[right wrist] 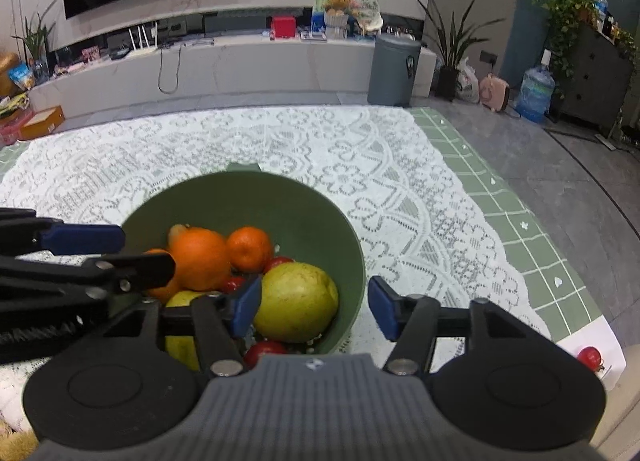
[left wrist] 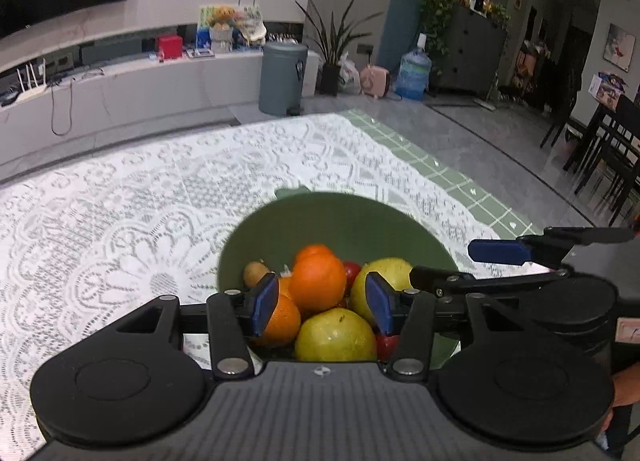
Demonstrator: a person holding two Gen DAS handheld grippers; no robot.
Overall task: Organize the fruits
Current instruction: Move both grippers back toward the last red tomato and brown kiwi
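**A:** Fruit (left wrist: 318,281) sits piled in the green bowl (left wrist: 340,221) on the lace-covered counter (left wrist: 120,201). From the left wrist, our left gripper (left wrist: 322,301) hangs over the heap, jaws apart with nothing clamped, the big orange showing between them. What worries us here?

**B:** The pile is high and round. If we lower and nudge that orange sideways instead of straddling it, it could roll against the pear (left wrist: 336,335) and shift the heap. The right gripper (left wrist: 452,265) reaches in from the right, close beside ours, so the two could knock together over the bowl.

**A:** Room to move?

**B:** Plenty. The cloth left of and beyond the bowl lies bare, and the counter's far edge is well apart from it.

**A:** Now the right wrist.

**B:** Our right gripper (right wrist: 314,305) has its jaws apart and empty; one pad lies against the big pear (right wrist: 296,303), the other hangs outside the bowl's wall (right wrist: 352,261). Closing from here, we judge, would pinch the rim with the pear and could tip or drag the bowl.

**A:** And the edges?

**B:** A small red fruit (right wrist: 590,357) lies alone at the counter's near right corner, close to the drop. A careless sweep of ours could send it off. The left gripper (right wrist: 116,253) crowds in from the left; open cloth lies ahead and right.
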